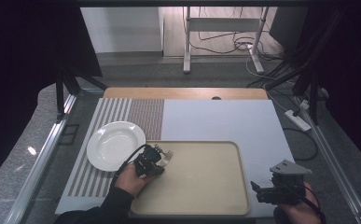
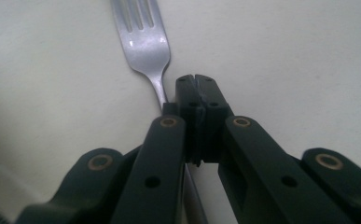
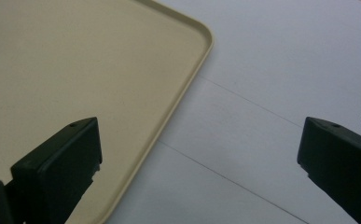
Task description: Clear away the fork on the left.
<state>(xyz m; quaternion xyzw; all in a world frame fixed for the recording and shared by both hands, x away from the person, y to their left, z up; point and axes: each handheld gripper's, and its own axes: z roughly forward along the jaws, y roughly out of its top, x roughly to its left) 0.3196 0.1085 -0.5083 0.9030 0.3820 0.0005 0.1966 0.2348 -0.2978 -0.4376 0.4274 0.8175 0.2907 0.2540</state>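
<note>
Fork (image 2: 145, 42) lies lengthwise along the left gripper (image 2: 197, 81), tines away

Your right gripper (image 3: 199, 158) jaws wide apart; beige tray (image 3: 75, 70) corner left, white mat (image 3: 271, 93) beyond.

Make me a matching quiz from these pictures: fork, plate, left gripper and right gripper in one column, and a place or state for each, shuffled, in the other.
1. fork
2. plate
3. left gripper
4. right gripper

A. jaws wide apart over the tray's right edge
B. on the striped mat, left of the tray
C. jaws closed together
D. lying on the tray, handle beside the closed jaws

Pairs: 1-D, 2-B, 3-C, 4-A
</note>
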